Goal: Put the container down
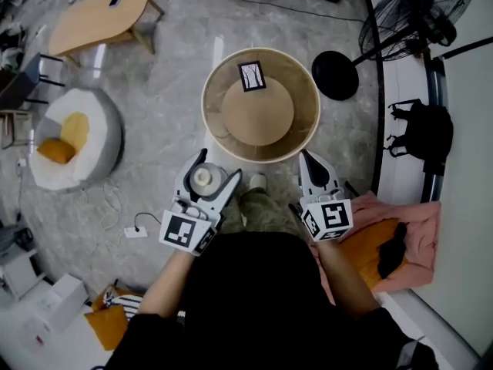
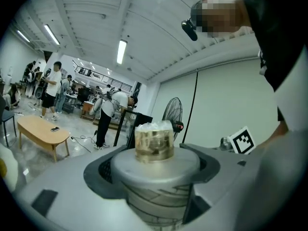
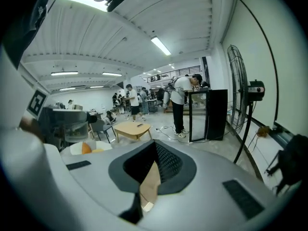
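My left gripper [image 1: 218,166] is shut on the container [image 1: 205,179], a round grey-lidded jar with a pale cap, held in the air just short of the round wooden table [image 1: 231,133]. In the left gripper view the container [image 2: 154,146] stands upright between the jaws of the left gripper [image 2: 156,177], its gold cap on top. My right gripper [image 1: 306,157] hangs at the table's near right rim with nothing in it. In its own view the right gripper [image 3: 153,170] is shut down to a thin slit.
A black-framed card [image 1: 252,75] lies on the table's raised centre. A fan base [image 1: 335,74] stands to the right. A white beanbag [image 1: 96,141], a low wooden table [image 1: 100,14], a pink cloth [image 1: 420,230] and a black bag [image 1: 424,129] surround me.
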Demonstrator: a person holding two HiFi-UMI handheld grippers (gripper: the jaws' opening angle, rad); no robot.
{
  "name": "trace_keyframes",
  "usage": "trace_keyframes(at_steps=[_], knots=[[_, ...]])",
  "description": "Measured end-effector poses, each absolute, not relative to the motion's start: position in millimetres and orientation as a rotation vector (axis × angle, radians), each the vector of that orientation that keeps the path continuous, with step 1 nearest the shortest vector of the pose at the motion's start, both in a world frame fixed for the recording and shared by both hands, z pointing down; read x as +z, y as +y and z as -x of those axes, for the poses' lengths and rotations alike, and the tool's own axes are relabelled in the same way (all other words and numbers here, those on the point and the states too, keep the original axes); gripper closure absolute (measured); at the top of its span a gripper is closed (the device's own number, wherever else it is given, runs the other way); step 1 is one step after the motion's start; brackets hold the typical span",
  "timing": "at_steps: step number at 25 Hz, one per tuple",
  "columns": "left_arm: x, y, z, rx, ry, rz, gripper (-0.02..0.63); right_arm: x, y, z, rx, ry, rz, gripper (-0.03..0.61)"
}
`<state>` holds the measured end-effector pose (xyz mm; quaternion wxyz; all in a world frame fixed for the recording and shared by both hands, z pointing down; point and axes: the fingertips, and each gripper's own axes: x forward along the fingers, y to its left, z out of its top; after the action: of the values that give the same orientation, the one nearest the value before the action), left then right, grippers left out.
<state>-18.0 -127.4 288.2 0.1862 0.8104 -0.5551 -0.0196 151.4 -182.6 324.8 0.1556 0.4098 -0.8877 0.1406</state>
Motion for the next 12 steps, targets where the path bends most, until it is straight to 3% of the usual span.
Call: trace_keyframes(at_steps=[12], knots=[[390.2, -196.4, 12.8, 0.056, -1.364, -2.387, 0.261, 373.5, -232.6, -120.7, 0.483, -2.495, -1.276, 0.557]])
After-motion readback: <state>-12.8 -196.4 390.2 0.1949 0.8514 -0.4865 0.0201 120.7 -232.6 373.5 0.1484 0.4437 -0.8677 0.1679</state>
